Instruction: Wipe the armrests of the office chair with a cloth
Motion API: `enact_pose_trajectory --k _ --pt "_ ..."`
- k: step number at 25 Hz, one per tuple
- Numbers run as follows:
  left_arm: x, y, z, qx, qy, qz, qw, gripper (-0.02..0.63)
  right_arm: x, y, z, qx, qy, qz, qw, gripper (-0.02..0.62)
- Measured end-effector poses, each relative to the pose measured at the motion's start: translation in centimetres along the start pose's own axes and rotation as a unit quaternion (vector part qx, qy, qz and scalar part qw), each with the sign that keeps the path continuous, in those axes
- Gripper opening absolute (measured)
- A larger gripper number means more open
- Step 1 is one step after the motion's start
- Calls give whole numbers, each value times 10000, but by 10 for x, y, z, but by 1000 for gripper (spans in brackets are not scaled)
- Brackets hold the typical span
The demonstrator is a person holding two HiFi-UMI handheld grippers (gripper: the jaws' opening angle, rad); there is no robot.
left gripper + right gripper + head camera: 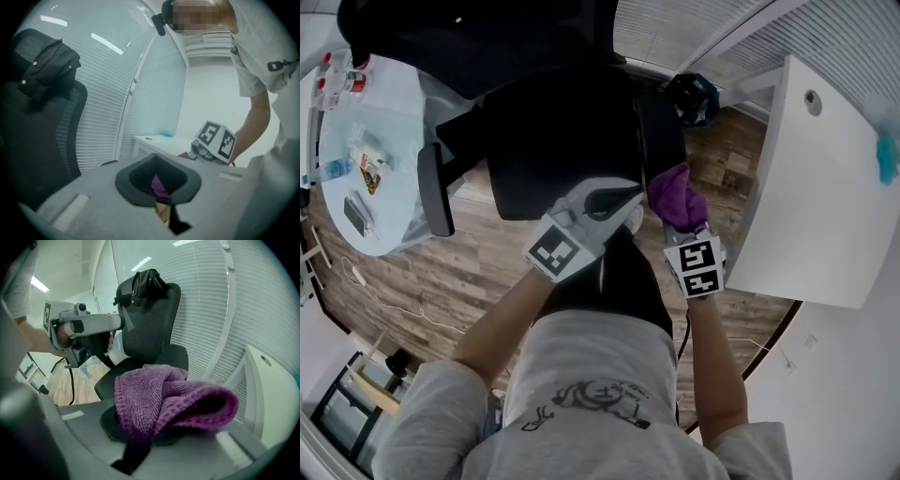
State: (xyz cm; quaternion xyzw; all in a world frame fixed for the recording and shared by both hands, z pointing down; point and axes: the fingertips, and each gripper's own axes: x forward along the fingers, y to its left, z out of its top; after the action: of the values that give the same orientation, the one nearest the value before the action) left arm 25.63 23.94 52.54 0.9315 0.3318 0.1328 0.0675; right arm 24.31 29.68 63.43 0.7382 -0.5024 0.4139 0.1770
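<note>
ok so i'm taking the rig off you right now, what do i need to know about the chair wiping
Right tool: shut on the purple cloth, which is bunched up at the near end of the armrest on your right.
Left tool: shut, holding nothing, close beside the right one.
Done: cannot tell how much of that armrest has been wiped.
Left: run the cloth along its pad, then probably move to the other armrest on your left; nothing is near it.
</note>
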Motion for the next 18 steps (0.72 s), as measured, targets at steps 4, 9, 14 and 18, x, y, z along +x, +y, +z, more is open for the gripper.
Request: enact_pose_trajectory --k 4,9,14,18 --pt "1 3 0 -32 -12 -7 10000 2 -1 1 -1 45 8 9 10000 34" --pt "0 9 -1 -43 -2 3 10000 2 7 -4 6 126 20 67 9999 34" --pt "-2 19 -2 -45 8 28 10000 2 19 -13 20 169 -17 46 9998 33" --pt "-6 27 -5 -87 20 67 9999 2 34 -22 38 178 -61 58 9998 34"
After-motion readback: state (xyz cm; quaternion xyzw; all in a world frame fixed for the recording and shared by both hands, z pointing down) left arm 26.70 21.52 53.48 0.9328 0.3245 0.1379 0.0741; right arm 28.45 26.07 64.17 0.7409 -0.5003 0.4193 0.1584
